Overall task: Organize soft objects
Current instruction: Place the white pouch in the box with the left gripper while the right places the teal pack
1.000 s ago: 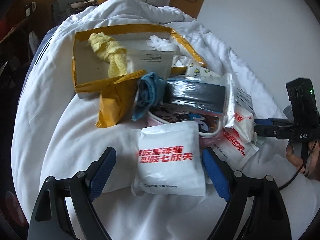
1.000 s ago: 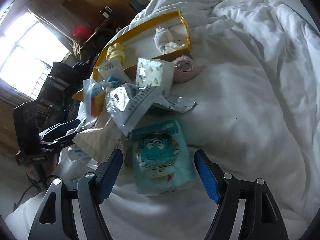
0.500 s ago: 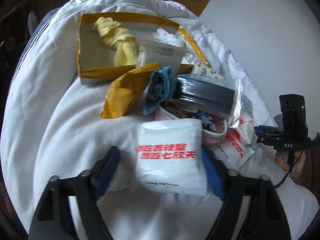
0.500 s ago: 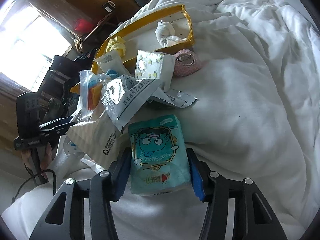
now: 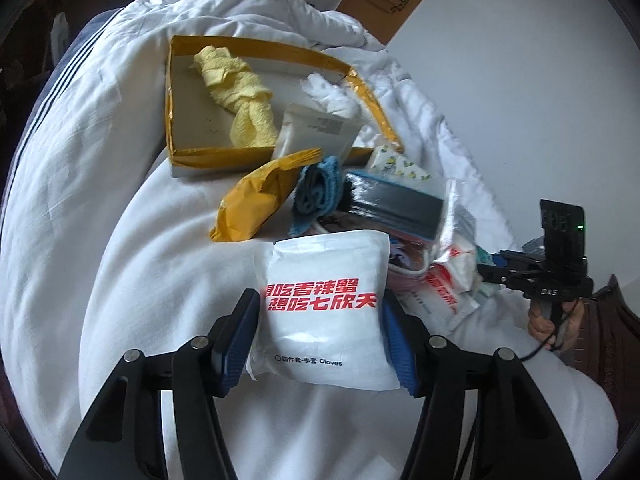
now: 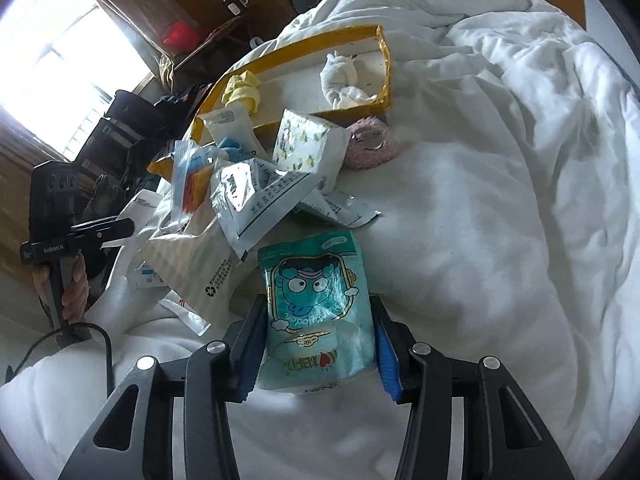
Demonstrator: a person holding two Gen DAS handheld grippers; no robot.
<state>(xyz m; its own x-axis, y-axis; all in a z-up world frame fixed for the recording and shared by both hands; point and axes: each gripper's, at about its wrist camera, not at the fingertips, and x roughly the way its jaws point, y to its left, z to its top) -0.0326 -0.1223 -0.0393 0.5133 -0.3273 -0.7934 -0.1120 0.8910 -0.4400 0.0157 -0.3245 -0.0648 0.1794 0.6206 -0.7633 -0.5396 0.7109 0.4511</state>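
On the bed's white duvet (image 5: 72, 200), the left hand-held gripper (image 5: 320, 336) has its blue pads pressed against both sides of a white glove packet (image 5: 326, 312) printed in red, which lies on the duvet at the near edge of the pile; the pad on the right is partly hidden behind the packet's edge. The right hand-held gripper (image 6: 318, 344) is likewise closed onto a teal cartoon tissue pack (image 6: 316, 308), its lower edge tucked out of sight between the fingers. Beyond both lies a yellow-rimmed cardboard tray (image 5: 200, 158) holding a knotted yellow towel (image 5: 236, 92) and a white knotted cloth (image 6: 340, 80); the left wrist view shows only a tuft of that cloth, behind a white pouch (image 5: 316, 132) leaning at the tray's front. The left view alone shows a crumpled yellow mailer (image 5: 260, 196) and a dark flat packet (image 5: 394, 204) on the heap, with a blue cloth (image 5: 316, 192) between them, mostly buried. The right view alone shows a lemon-print tissue pack (image 6: 304, 142), a pink fuzzy item (image 6: 370, 144) beside it whose kind is hard to make out, and a silver foil pouch (image 6: 256, 200). The heap's lower layers are overlapped and cannot be told apart.
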